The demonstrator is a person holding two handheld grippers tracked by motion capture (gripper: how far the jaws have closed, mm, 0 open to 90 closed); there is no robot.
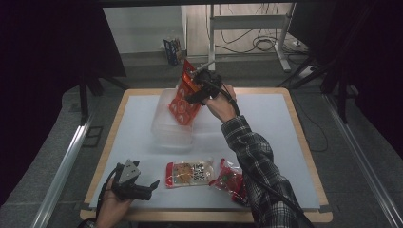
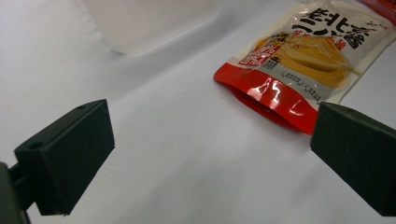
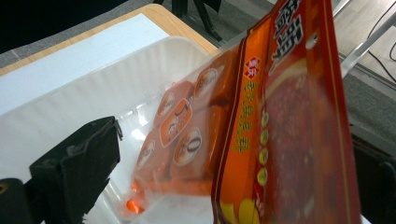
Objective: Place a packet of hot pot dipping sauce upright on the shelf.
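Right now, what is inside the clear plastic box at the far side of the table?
An orange snack bag stands tilted in the clear plastic box, its lower end inside, between the open right gripper's jaws. The bag covers part of the box floor.

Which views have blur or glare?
Right gripper view: orange snack bag soft with motion blur. Left gripper view: glare streaks on the red-edged pouch; claw pads sharp. High view: dim surroundings, bright white mat, no blur.
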